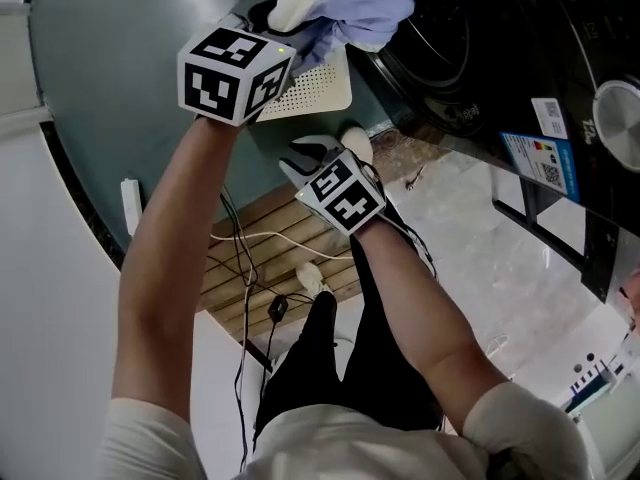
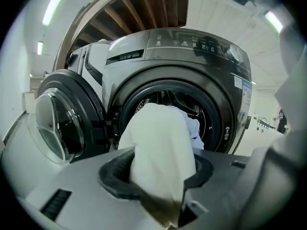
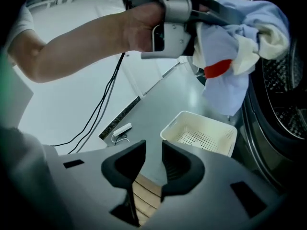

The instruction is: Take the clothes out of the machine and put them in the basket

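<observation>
My left gripper [image 1: 272, 16] is raised in front of the washing machine [image 2: 192, 71] and shut on a bundle of clothes [image 1: 345, 3]. White cloth [image 2: 158, 147] fills the space between its jaws and hides most of the drum opening [image 2: 211, 114]. From the right gripper view the bundle [image 3: 235, 47] is light blue and cream with a red patch, hanging above the cream perforated basket [image 3: 201, 133]. My right gripper [image 3: 152, 164] is lower, nearer the person, its jaws a little apart with nothing between them. In the head view it [image 1: 308, 156] sits just below the basket [image 1: 315, 88].
The machine's round door [image 2: 57, 128] stands swung open at the left. A white power strip [image 3: 121, 130] and black cables [image 1: 240, 268] lie on the floor. The person's legs in black trousers [image 1: 340, 358] are below my grippers. A strip of wooden flooring [image 1: 270, 258] crosses the grey floor.
</observation>
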Available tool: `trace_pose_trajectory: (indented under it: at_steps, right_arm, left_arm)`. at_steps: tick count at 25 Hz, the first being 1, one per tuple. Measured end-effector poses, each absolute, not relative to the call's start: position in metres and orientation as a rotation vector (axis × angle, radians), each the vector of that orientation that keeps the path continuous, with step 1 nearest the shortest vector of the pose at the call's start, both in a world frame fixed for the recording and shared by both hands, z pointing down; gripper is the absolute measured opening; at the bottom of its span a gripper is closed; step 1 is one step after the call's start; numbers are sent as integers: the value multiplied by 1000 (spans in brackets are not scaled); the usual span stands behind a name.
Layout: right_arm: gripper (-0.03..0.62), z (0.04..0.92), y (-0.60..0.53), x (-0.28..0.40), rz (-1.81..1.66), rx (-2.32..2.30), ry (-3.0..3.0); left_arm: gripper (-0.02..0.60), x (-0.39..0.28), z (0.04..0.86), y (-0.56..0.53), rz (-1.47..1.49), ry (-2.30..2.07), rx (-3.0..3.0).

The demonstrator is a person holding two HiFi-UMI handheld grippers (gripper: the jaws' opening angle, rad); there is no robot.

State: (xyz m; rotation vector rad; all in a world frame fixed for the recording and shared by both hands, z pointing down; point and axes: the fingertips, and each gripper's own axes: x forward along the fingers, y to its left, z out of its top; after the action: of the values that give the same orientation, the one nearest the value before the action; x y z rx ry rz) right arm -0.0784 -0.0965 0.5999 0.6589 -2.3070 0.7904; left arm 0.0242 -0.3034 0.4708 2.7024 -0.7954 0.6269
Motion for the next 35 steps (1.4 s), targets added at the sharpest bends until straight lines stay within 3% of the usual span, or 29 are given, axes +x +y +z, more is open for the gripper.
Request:
trace_pose_trajectory:
  at_steps: [7,15,35]
  right_arm:
    - [92,601,-99,-93,792,701,-2322]
    - [93,605,-97,-99,778,664,-2315]
    - [92,603,-129,-79,786,622,-2331]
  left_arm:
    - [196,-49,467,-298,662,-909,2662]
    - [198,-117,523,-288,730,-1023,2541]
    - [206,-132,714,-277,907,-1076,2209]
